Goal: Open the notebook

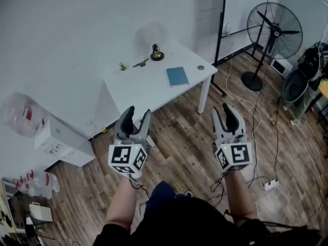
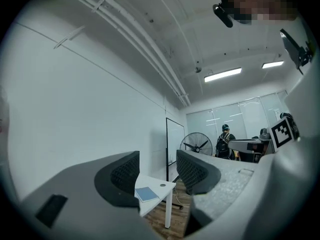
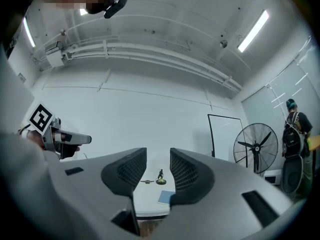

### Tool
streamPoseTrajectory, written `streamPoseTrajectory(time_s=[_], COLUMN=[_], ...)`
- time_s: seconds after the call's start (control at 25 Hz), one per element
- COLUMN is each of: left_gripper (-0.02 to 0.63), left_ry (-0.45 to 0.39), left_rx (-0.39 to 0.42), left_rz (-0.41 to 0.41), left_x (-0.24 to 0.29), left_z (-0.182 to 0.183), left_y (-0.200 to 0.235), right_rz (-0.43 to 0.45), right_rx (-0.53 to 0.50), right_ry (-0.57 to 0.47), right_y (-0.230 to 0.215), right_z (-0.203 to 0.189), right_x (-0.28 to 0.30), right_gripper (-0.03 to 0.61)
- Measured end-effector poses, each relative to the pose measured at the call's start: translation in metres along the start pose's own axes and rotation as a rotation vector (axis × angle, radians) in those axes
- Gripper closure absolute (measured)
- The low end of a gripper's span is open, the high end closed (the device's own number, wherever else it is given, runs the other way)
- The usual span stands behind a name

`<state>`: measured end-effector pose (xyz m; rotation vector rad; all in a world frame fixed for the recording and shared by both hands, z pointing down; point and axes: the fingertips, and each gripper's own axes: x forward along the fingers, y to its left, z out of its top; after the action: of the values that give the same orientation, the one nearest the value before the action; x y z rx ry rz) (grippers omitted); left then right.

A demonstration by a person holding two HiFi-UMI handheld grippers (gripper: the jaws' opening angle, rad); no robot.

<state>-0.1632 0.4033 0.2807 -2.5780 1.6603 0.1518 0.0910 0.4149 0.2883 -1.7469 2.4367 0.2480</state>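
Observation:
A closed blue notebook [image 1: 177, 76] lies flat on the white table [image 1: 138, 86], toward its right end. It also shows small between the jaws in the left gripper view, as the notebook [image 2: 146, 193], and in the right gripper view, as the notebook [image 3: 165, 198]. My left gripper [image 1: 137, 116] and right gripper [image 1: 225, 112] hang over the wooden floor, well short of the table, both open and empty, pointing toward it.
On the table stand a small dark figurine [image 1: 157, 53], a tiny green plant [image 1: 122, 66] and a small round disc [image 1: 200, 67]. A standing fan [image 1: 273, 32] and a whiteboard pole are at the right. White boxes [image 1: 59, 140] sit at the left wall. Cables cross the floor [image 1: 179, 147].

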Motion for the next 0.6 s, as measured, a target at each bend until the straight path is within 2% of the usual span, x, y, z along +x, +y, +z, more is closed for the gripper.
streamPoseTrajectory(time_s=[0.24, 0.6], left_gripper=[0.388, 0.39], left_ry=[0.038, 0.089], left_rx=[-0.038, -0.11], left_rz=[0.032, 0.021], left_x=[0.021, 0.107], left_z=[-0.025, -0.077], left_y=[0.032, 0.104], right_rz=[0.005, -0.048], right_rx=[0.023, 0.0], right_ry=[0.032, 0.1], right_y=[-0.002, -0.015], right_z=[-0.024, -0.063], right_x=[0.029, 0.116], right_gripper=[0.422, 0.43])
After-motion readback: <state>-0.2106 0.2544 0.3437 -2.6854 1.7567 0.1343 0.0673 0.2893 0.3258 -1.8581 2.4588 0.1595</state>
